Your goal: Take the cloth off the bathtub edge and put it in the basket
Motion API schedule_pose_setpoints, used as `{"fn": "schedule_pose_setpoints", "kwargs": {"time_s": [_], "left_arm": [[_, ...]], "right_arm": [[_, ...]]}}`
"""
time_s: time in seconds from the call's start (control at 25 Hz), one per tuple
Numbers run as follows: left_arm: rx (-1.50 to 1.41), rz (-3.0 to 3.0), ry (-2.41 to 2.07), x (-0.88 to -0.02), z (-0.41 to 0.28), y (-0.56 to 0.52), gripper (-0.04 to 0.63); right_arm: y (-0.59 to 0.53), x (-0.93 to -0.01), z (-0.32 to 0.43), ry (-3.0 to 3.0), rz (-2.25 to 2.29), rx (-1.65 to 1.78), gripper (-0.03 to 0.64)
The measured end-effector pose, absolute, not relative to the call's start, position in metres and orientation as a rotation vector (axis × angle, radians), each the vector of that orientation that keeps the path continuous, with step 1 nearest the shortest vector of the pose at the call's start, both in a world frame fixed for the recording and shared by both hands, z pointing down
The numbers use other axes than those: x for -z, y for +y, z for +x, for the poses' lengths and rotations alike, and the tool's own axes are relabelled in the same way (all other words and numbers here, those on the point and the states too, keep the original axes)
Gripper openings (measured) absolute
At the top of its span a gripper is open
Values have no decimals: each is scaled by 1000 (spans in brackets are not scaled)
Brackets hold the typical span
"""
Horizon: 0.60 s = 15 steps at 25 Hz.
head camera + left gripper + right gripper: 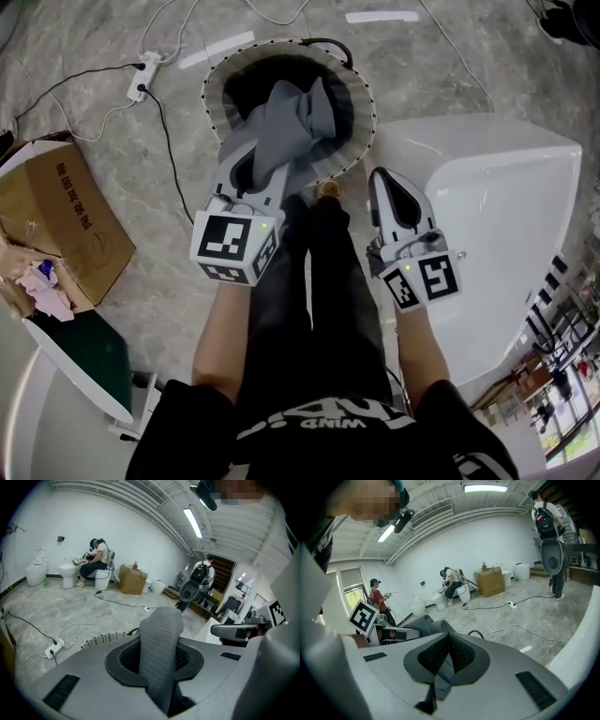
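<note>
A grey cloth point(292, 120) hangs into the round basket point(367, 105), whose inside is dark and whose rim is perforated. My left gripper point(265, 161) is shut on the cloth at the basket's near rim. In the left gripper view the cloth point(161, 639) stands up between the pads, with the basket rim point(101, 640) just beyond. My right gripper point(380, 178) hovers over the corner of the white bathtub point(497, 187), beside the basket. Its jaws meet at the tips point(449, 637) and I see nothing held. From that view the cloth point(423, 623) lies to the left.
An open cardboard box point(61, 220) sits on the floor at the left. A power strip point(143, 77) and cables lie beyond the basket. The person's dark-trousered legs point(314, 309) stand between both grippers. Other people and toilets point(68, 573) are far off.
</note>
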<state>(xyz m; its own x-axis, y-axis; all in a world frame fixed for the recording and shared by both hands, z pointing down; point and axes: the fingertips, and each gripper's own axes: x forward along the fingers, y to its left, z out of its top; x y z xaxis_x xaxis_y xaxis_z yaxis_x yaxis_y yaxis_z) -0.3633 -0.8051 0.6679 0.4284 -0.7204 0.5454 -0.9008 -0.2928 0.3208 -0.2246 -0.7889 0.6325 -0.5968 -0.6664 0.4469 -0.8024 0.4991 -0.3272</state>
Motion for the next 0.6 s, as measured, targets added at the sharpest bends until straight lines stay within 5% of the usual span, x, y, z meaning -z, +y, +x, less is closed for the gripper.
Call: {"fn": "schedule_pose_setpoints", "kwargs": {"time_s": [0.16,0.36,0.6], "left_arm": [[-456,2077,-1334,-685,-360,-802,115],[-526,2058,-1344,-702,-354,-800,251],[-492,2054,-1326,-707,-342,-796,265]], "right_arm": [[-786,-639,-222,-2478,1250,-770,14],[-780,-645,-217,-2469,1253,-798,14],[-777,-650,-211,-2460,1257,-814,14]]}}
